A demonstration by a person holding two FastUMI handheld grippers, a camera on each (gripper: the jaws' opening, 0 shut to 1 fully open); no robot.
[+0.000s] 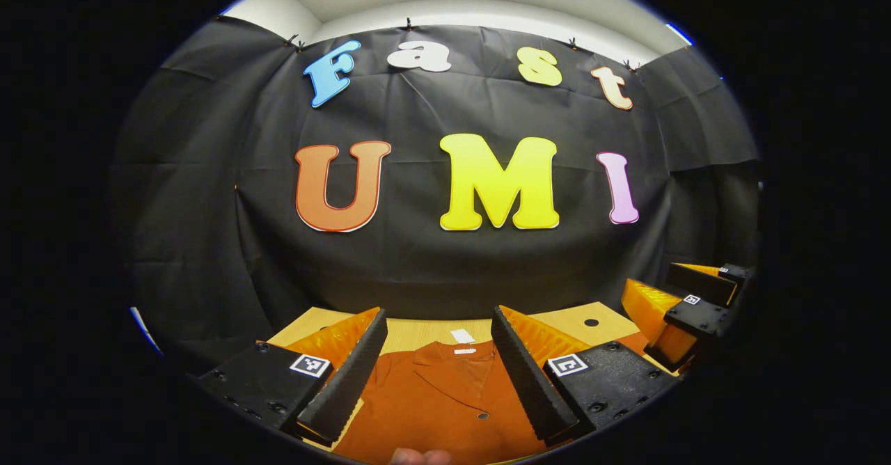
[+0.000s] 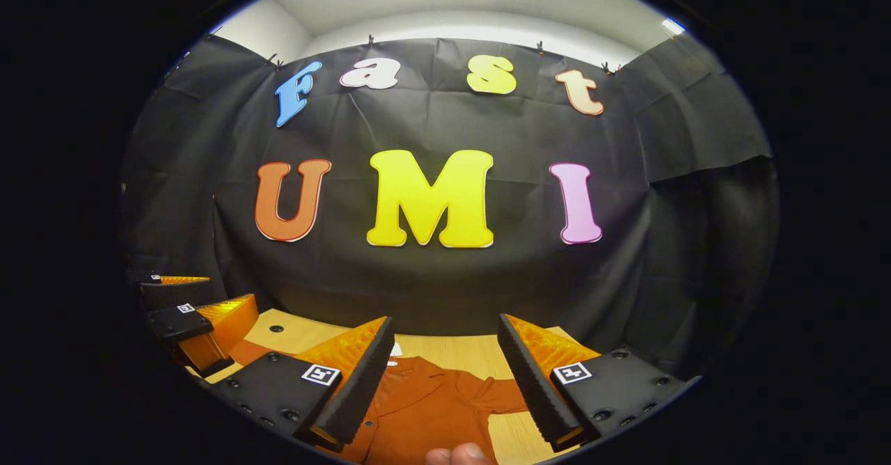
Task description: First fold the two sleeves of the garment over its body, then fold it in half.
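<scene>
While both tongs, left [image 1: 438, 371] and right [image 2: 442, 374], gape wide, the rust garment [image 1: 445, 402] (white neck label [image 1: 462, 336] unreadable) lies flat on the table [image 1: 418, 333].

Both tongs hang above the counter [image 1: 418, 333] with jaws spread, and open air lies between them and the shirt [image 1: 438, 399]. The cloth wall [image 1: 445, 256] closes off the counter's far edge. In the left gripper view, the right tongs [image 1: 686, 312] occupy the right side; bare counter lies beyond the collar.

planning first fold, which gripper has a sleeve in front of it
The right gripper: a sleeve stretches out between its fingers; the left gripper faces the collar.
</scene>
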